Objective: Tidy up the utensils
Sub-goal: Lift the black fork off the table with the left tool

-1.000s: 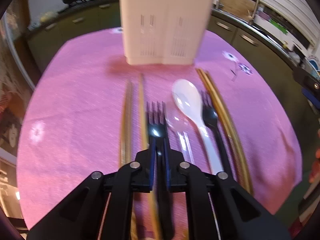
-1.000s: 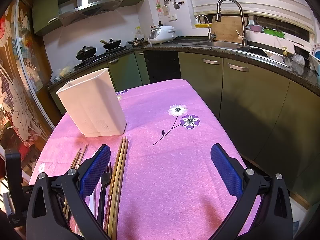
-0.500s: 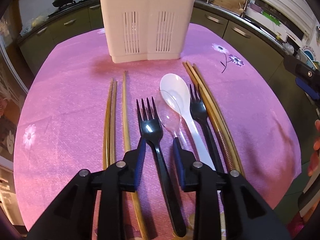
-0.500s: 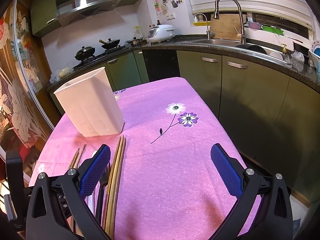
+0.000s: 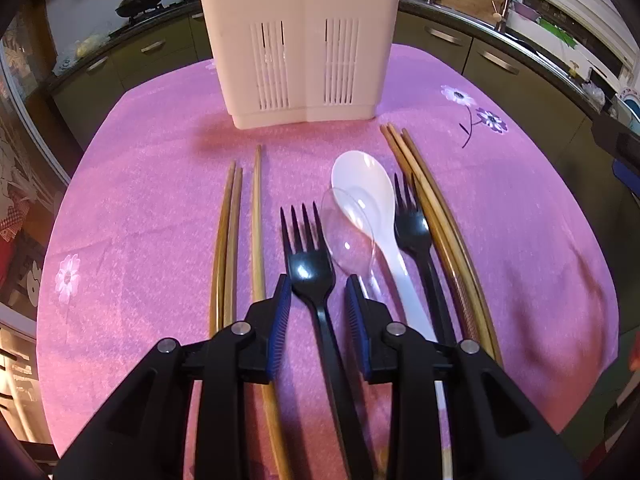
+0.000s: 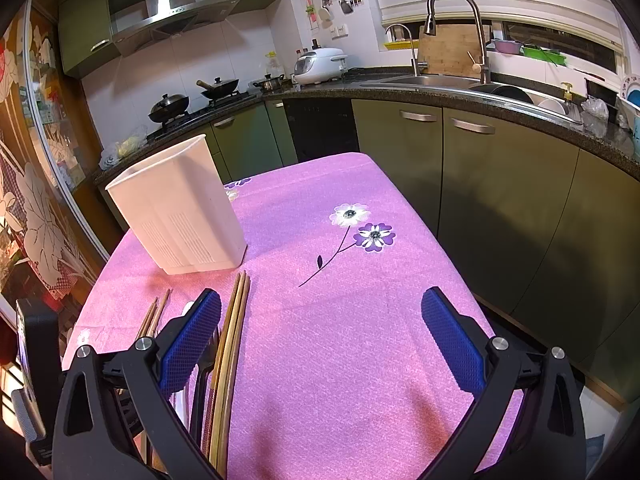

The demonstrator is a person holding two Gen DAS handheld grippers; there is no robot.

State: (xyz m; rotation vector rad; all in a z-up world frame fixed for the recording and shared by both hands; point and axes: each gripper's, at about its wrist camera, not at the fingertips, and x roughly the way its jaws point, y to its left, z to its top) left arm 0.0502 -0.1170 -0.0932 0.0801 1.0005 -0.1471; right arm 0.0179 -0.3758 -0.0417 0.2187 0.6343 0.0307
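The left hand-held gripper (image 5: pixel 316 300) straddles the neck of a black fork (image 5: pixel 310 264) lying flat on the pink-clothed counter (image 5: pixel 140 220); its jaws are closing slightly, pads not yet pressing on the fork. The fork looks like thin plastic: light, fairly stiff, glossy and likely slippery, so the narrow neck just behind the tines seems the best hold. A clear spoon (image 5: pixel 350 232) lies just right of the pads and may be brushed. The white caddy (image 5: pixel 298 36) stands well ahead. The right hand-held gripper (image 6: pixel 320 336) hangs wide apart, empty.
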